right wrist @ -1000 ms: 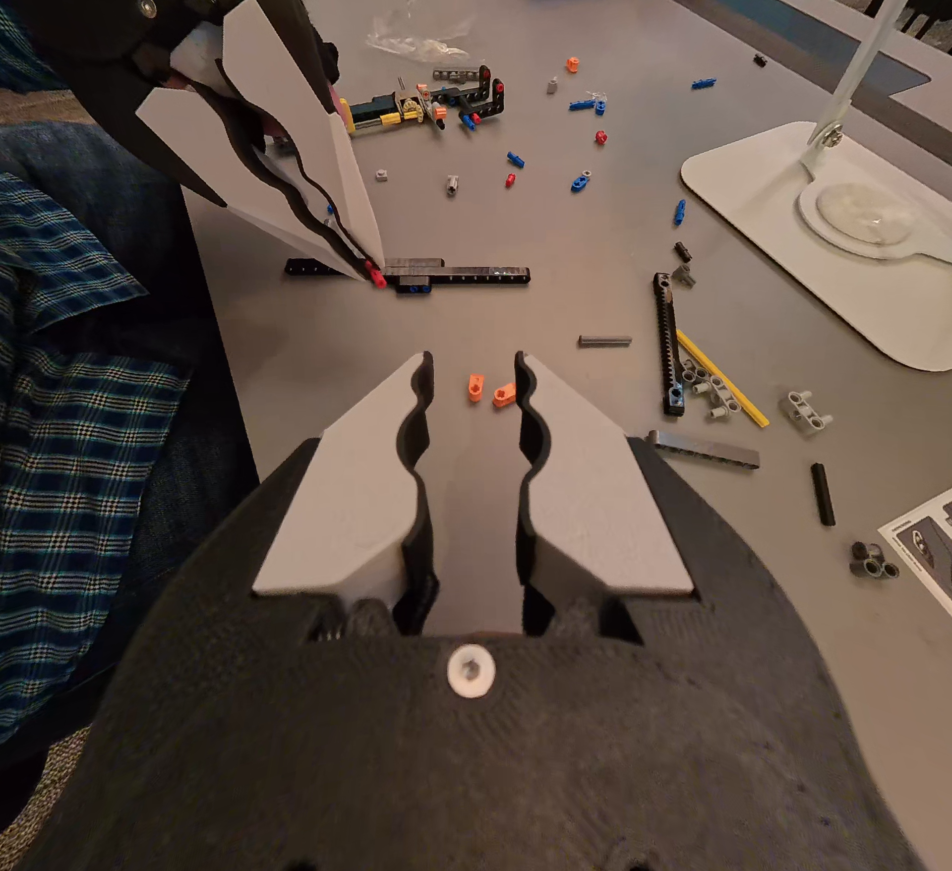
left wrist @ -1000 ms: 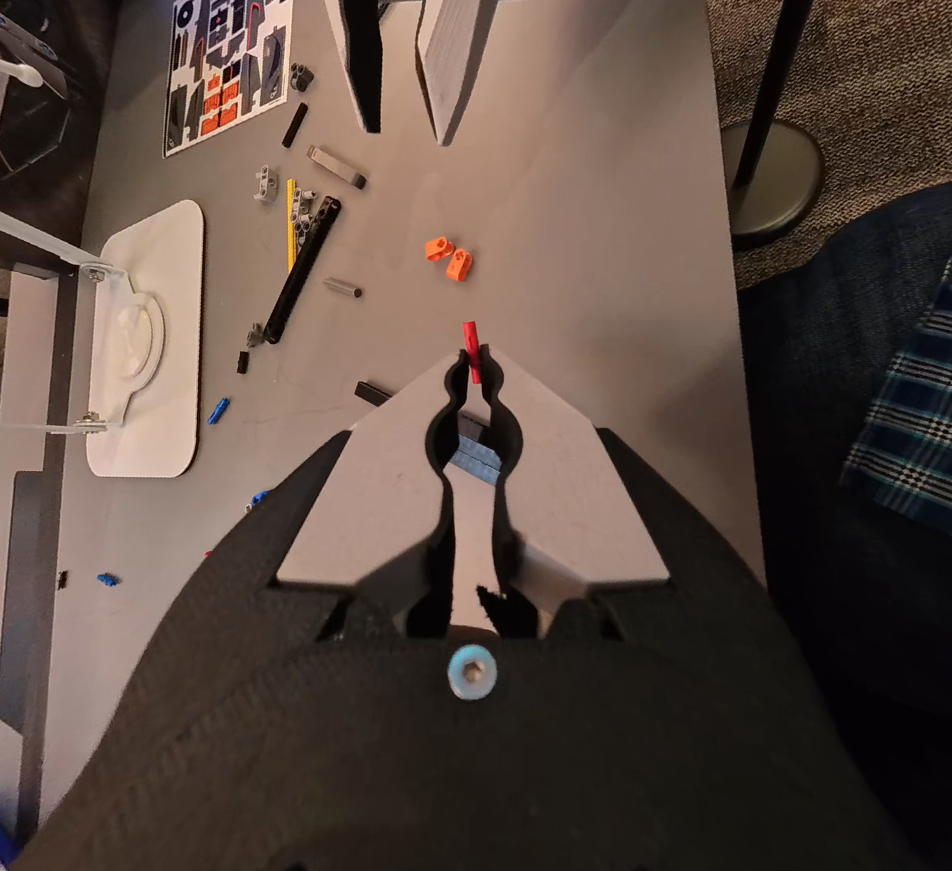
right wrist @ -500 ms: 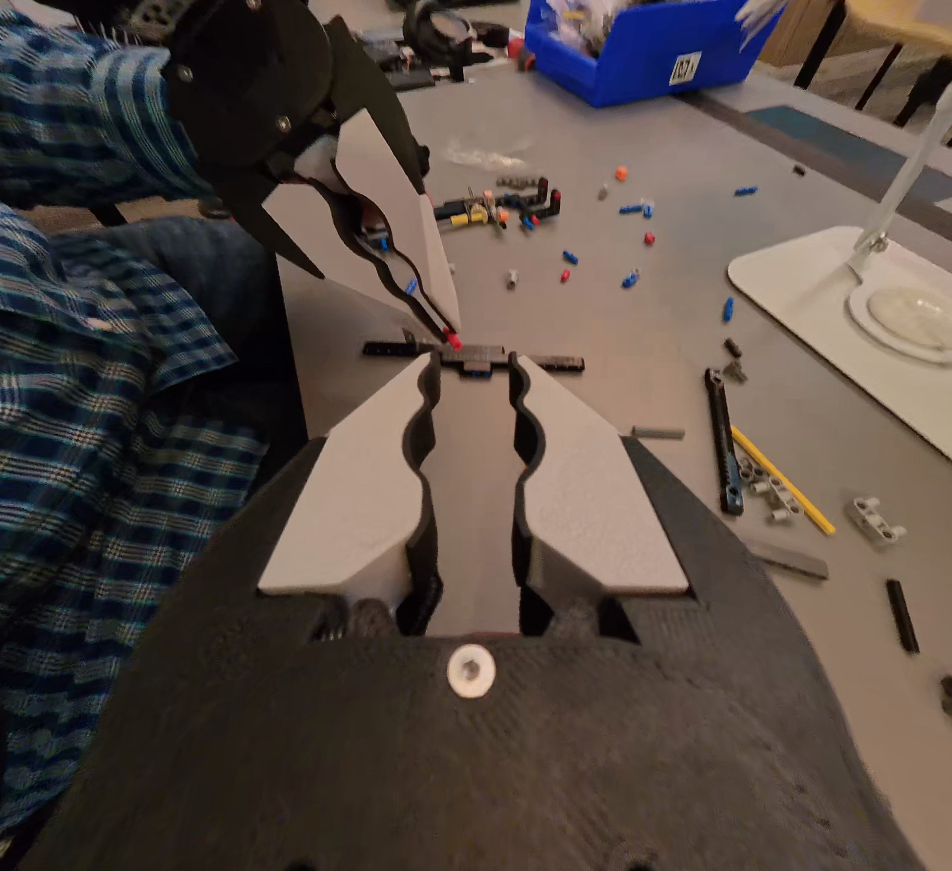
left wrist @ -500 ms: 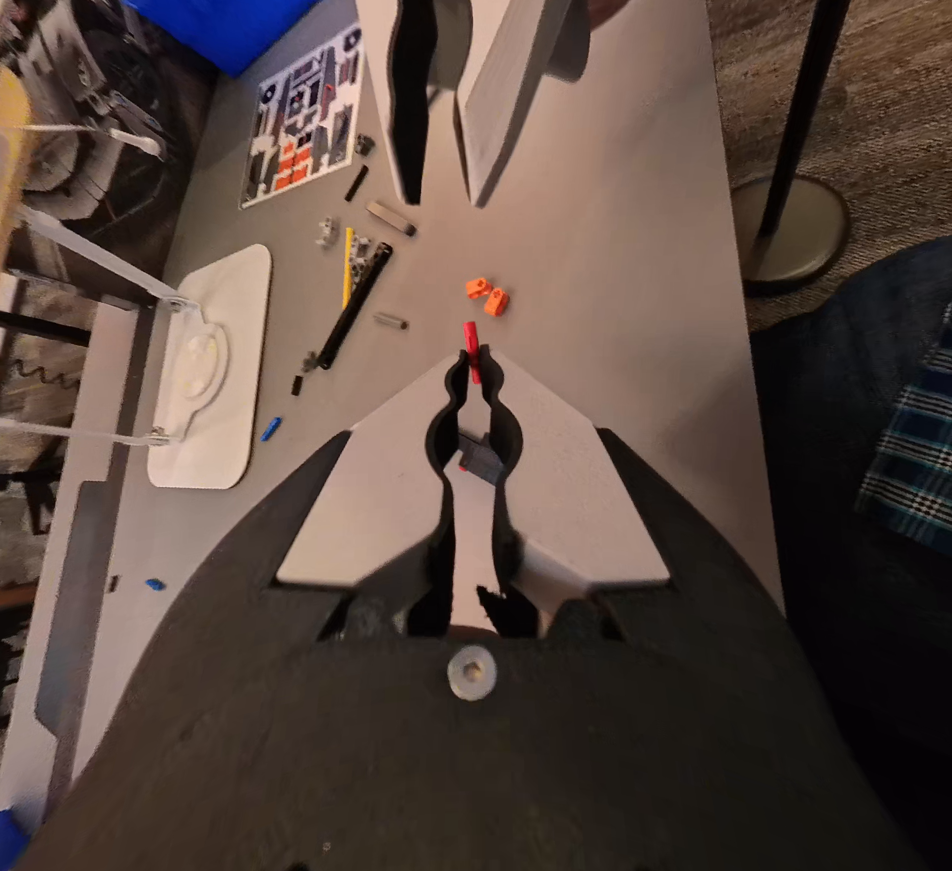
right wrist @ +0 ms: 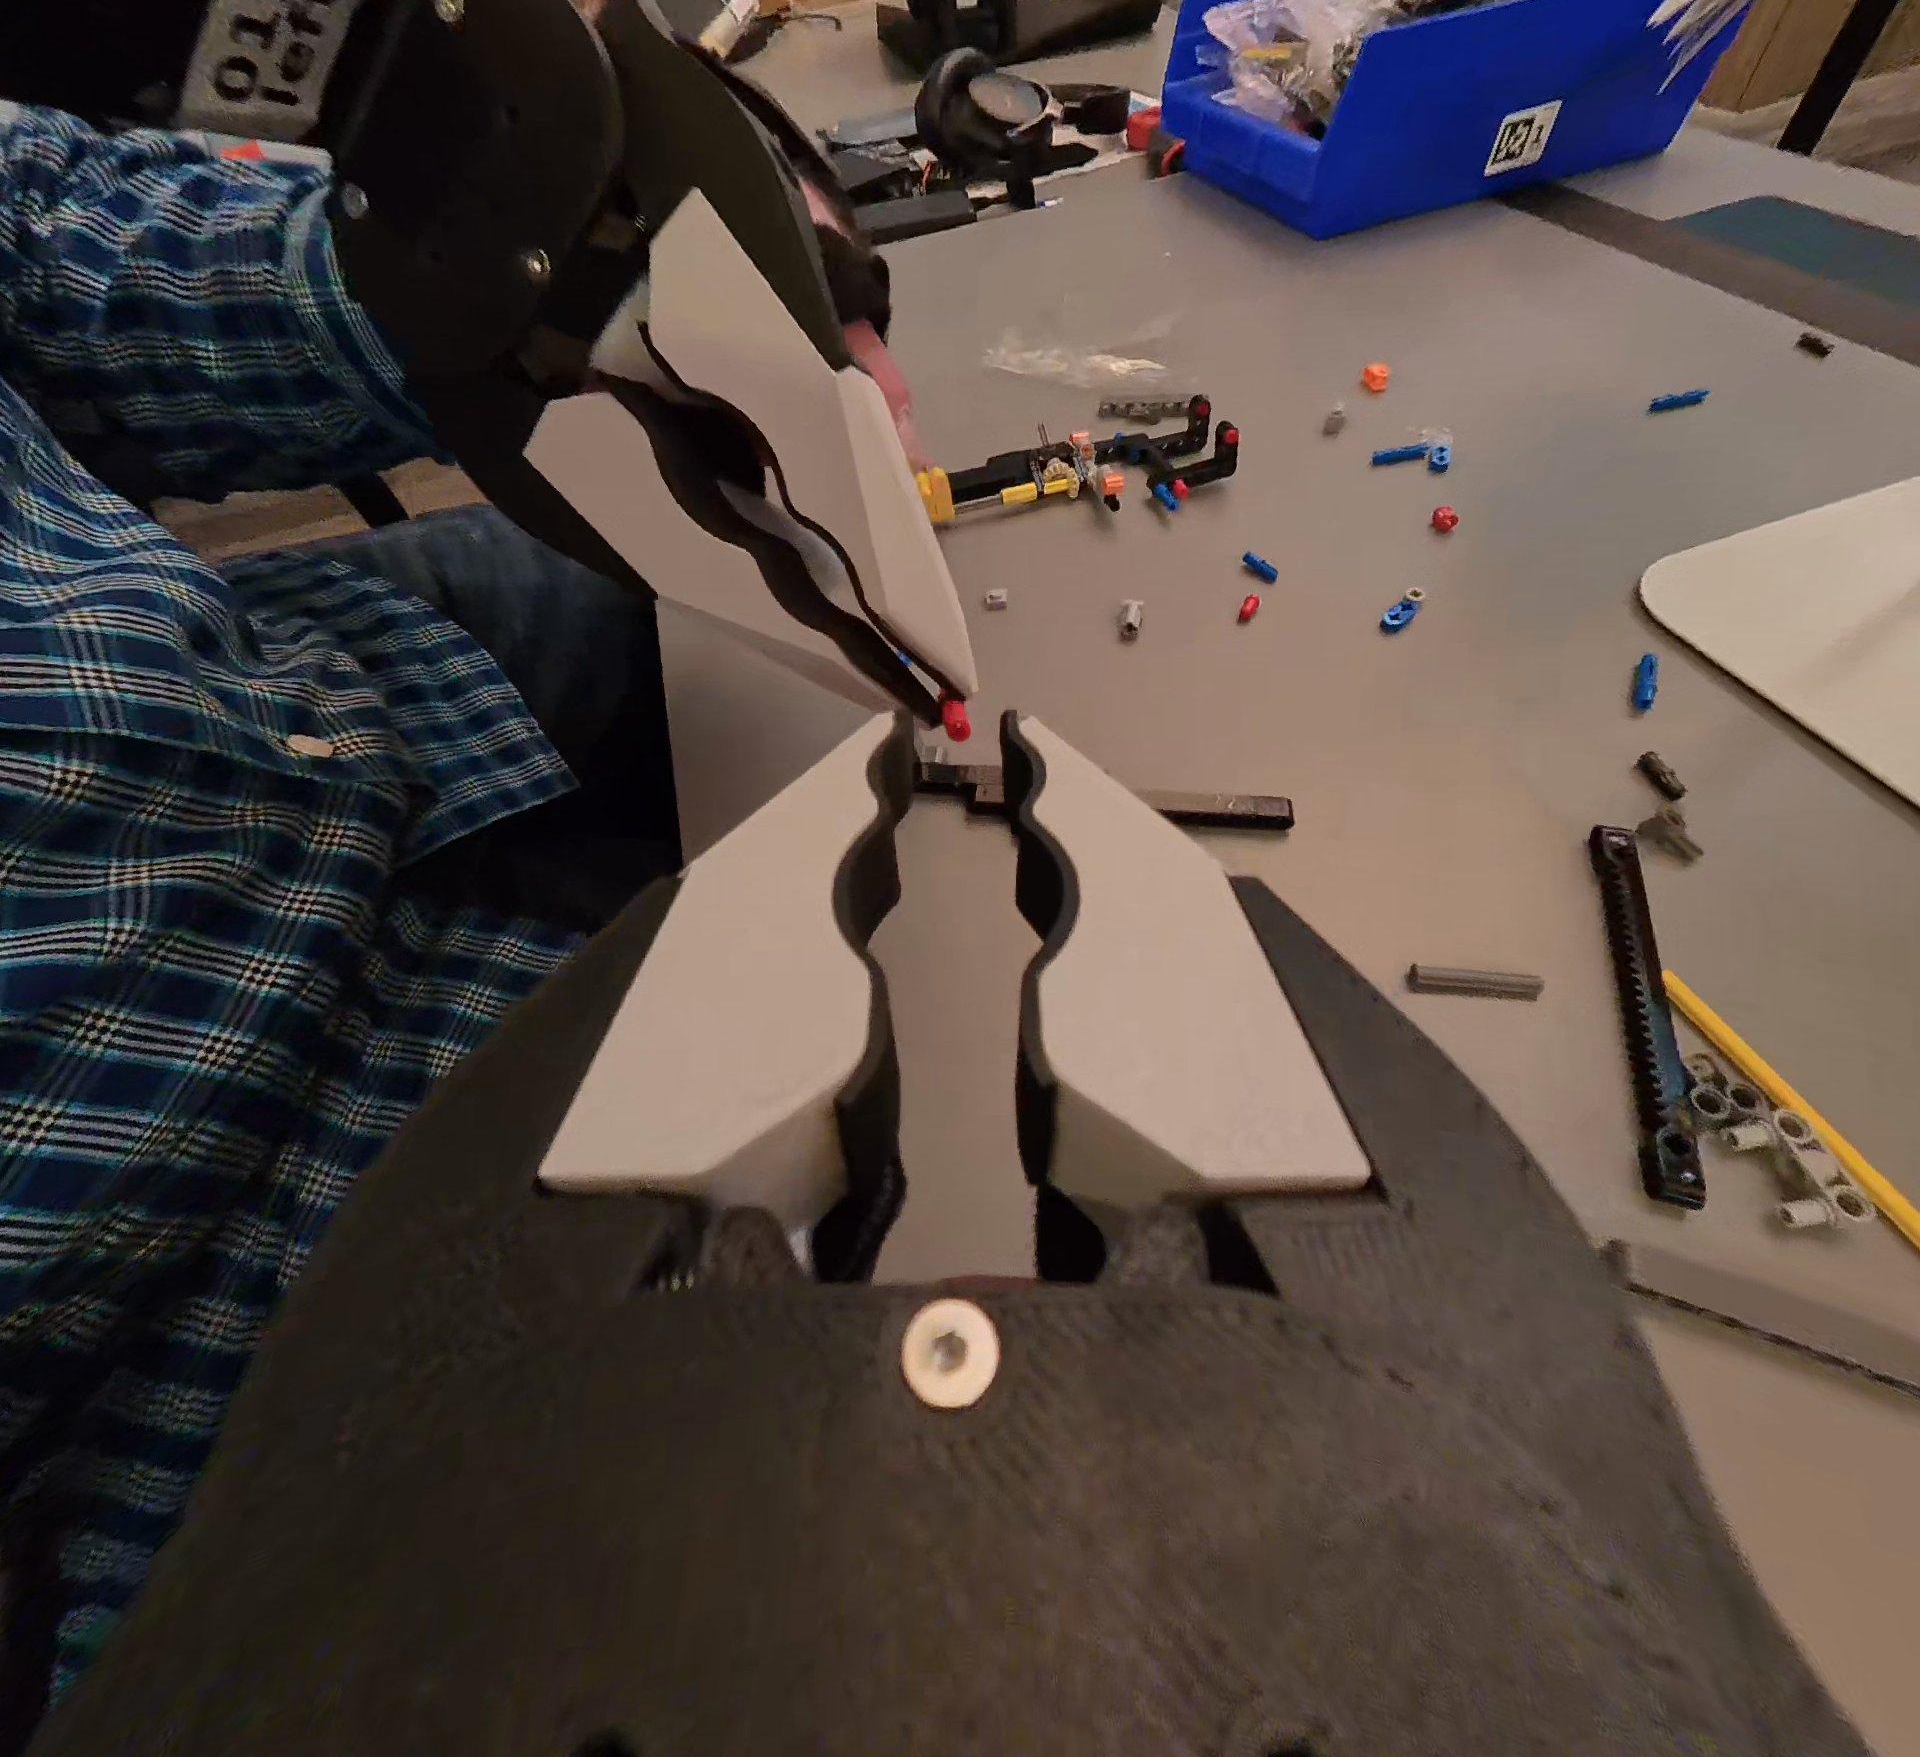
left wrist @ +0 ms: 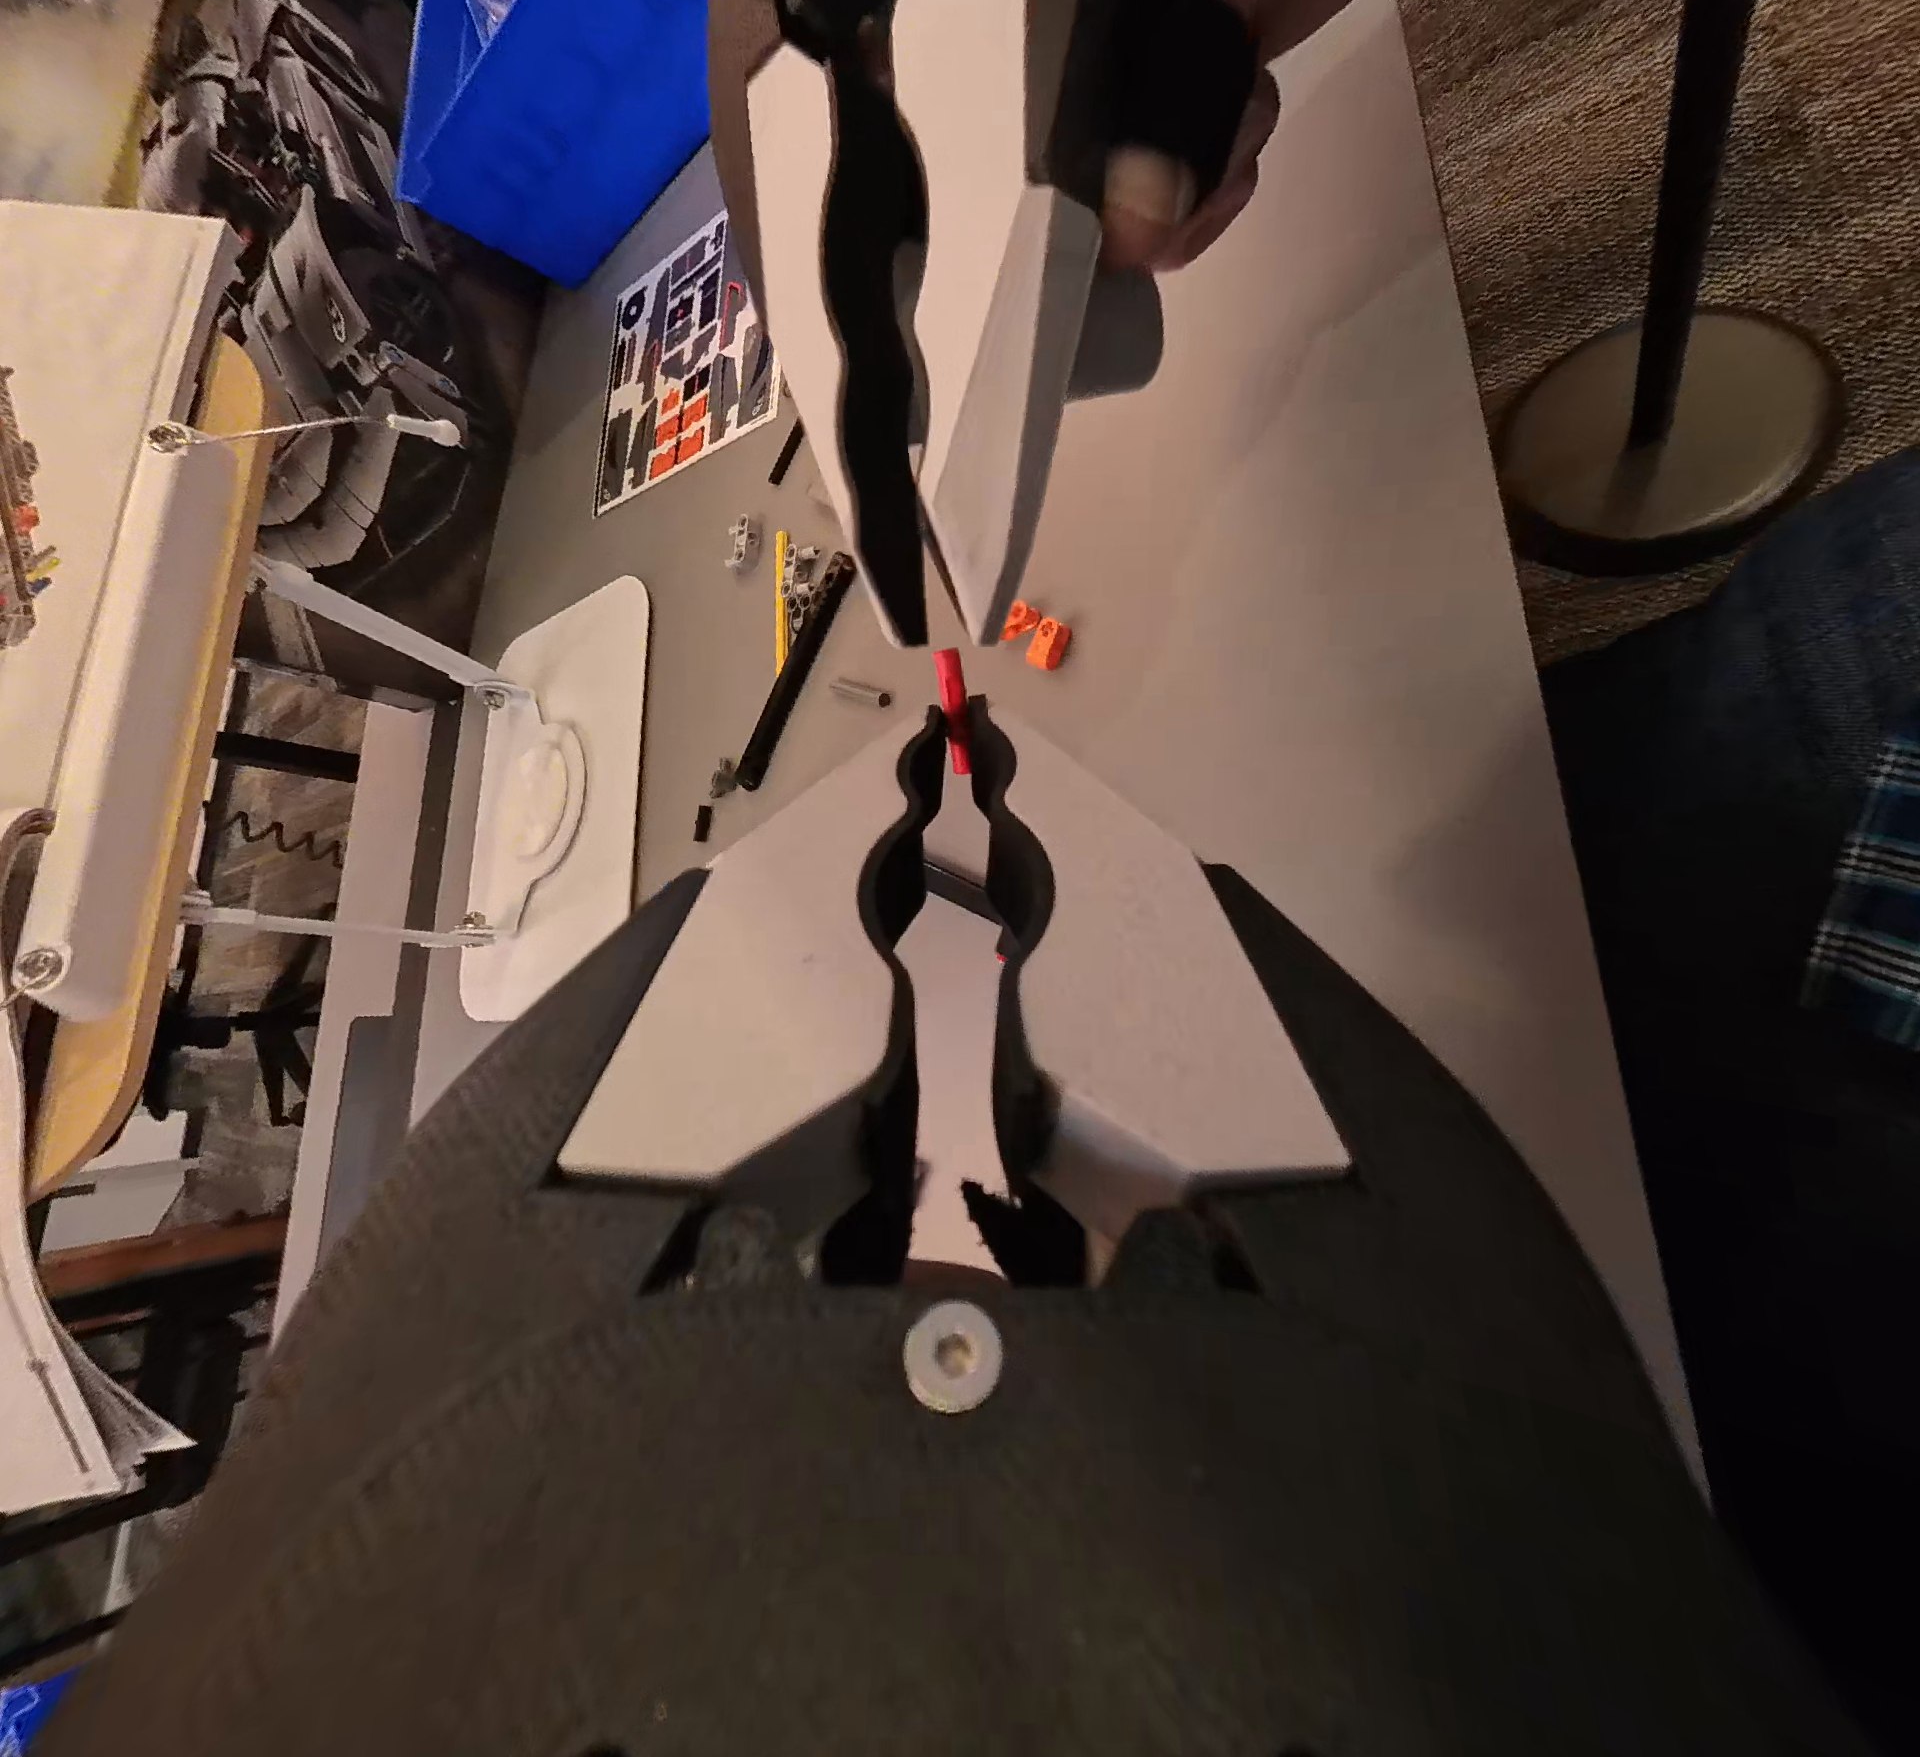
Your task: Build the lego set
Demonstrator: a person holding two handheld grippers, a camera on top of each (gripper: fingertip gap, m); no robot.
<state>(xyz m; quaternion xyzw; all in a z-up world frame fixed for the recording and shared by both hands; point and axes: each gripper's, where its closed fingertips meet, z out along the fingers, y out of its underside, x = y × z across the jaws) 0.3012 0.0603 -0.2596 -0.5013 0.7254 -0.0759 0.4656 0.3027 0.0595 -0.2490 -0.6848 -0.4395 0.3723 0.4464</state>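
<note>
Left claw (left wrist: pixel 958 731) is clenching a small red pin (left wrist: pixel 951 708) at its very tips, pin poking forward past them, held up off the grey worktop (left wrist: pixel 1247 564). Right claw (right wrist: pixel 951 731) is sitting released, jaws parted, tips just short of the pin's free end; from the left wrist view its tips are hanging right above the pin, not touching as far as I can tell.

Looks like a claw-to-claw handoff or regrip of the pin. Below and behind the pin a long black beam (right wrist: pixel 1195 808) is lying flat on the worktop, probably where the pin is going. A partly built assembly (right wrist: pixel 1081 466) with yellow and black parts is sitting farther back. Two orange connectors (left wrist: pixel 1039 635) are lying near the right claw's tips, loose blue pins (right wrist: pixel 1403 611) scattered beyond.

Doing it well:
- Right claw should be straddling the exposed end of the pin, both tips level with it, before closing.
- Keep the pin's axis across the closing direction so it is not squirting out; it is tiny and round, likely slippery.
- Left claw should be letting go only once the right grip is firm.
- Leave enough pin sticking out for pushing into a beam hole.

Risk: dropping the pin into the loose parts.
</note>
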